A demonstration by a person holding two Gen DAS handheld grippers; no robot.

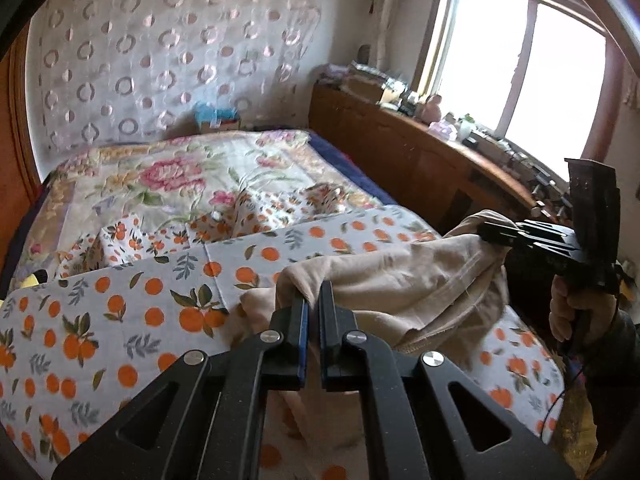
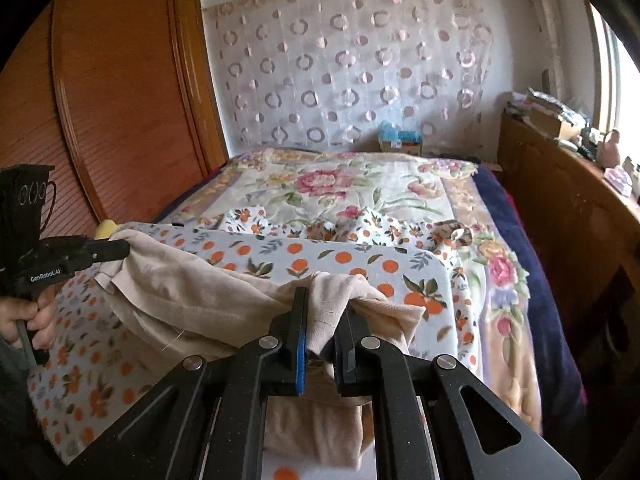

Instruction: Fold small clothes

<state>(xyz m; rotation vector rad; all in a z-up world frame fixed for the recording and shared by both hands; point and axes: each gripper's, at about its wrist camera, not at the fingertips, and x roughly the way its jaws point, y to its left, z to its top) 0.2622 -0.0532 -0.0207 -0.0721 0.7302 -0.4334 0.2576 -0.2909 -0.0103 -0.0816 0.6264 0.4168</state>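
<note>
I am stretching the beige garment (image 1: 400, 284) sideways above the board (image 1: 120, 320), left hand-held gripper (image 1: 314, 300) and right hand-held gripper (image 2: 324, 312) each pinching one end.

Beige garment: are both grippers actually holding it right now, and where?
Yes. The left gripper and the right gripper are each shut on the beige garment, pinching its raised upper edge at opposite ends, so it hangs between them over the orange-print board.
</note>
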